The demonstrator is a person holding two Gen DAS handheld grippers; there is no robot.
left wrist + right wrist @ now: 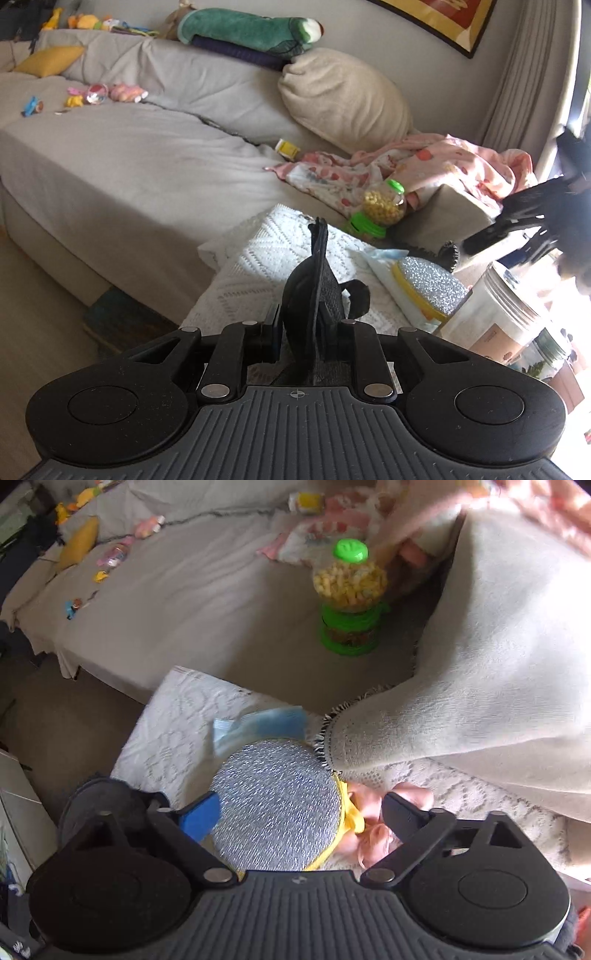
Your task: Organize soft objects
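Note:
My left gripper is shut on a flat black soft piece that stands on edge between its fingers, above a white knitted blanket. My right gripper is open, its fingers on either side of a round silver glitter pad with a yellow rim, which also shows in the left wrist view. The pad lies on the white blanket beside a blue packet and pink fabric. A cream throw hangs at the right.
A grey sofa holds a beige cushion, a pink patterned blanket, a green-capped toy jar, small toys and a green plush. A white lidded jar stands at the right.

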